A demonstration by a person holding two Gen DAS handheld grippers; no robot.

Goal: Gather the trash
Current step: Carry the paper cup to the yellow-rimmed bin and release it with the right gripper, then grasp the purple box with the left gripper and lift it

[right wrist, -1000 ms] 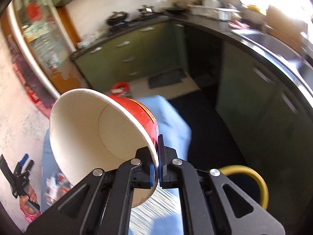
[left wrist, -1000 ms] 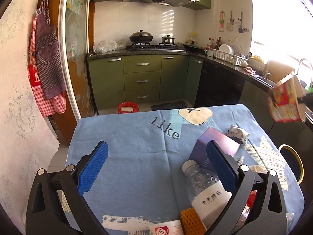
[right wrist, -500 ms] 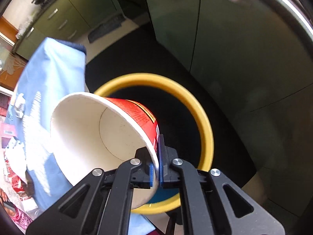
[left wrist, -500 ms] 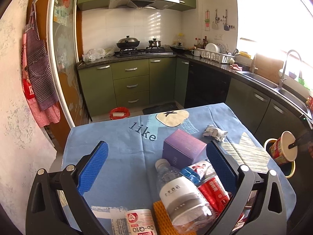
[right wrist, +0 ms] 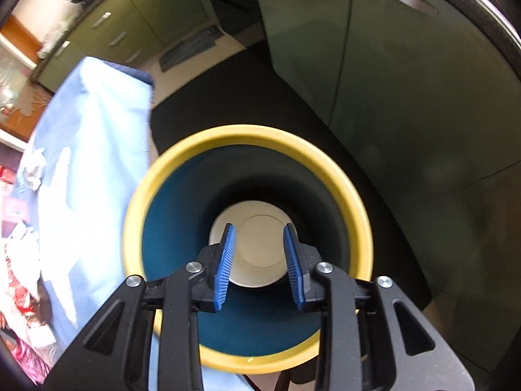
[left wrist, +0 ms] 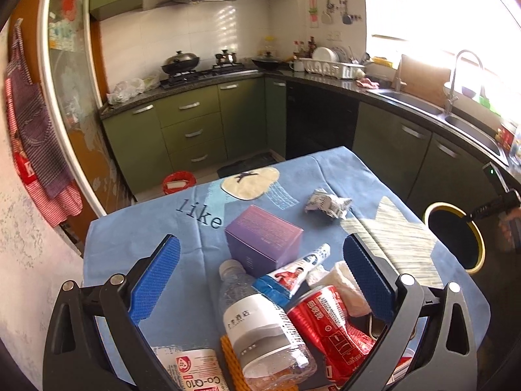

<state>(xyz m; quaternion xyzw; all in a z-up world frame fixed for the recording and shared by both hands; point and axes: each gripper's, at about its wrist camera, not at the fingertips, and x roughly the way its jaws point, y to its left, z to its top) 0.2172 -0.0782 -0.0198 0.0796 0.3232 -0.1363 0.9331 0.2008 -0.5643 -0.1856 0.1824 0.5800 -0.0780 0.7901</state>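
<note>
My right gripper is open and empty, straight above the yellow-rimmed bin. The paper noodle cup lies inside the bin at its bottom, mouth up. The bin also shows in the left wrist view, beside the table's right edge. My left gripper is open above a pile of trash on the blue tablecloth: a plastic bottle, a crushed red can, a purple box, a wrapper and a white tissue. A crumpled paper lies farther back.
Green kitchen cabinets and a dark counter with a sink surround the table. A small red bin stands on the floor behind. A Co-Q10 pack and an orange sponge lie at the near edge.
My right gripper swung over the bin, opened and let go of the noodle cup, which dropped into the bin. My left gripper pulled back and tilted down over the trash pile.
</note>
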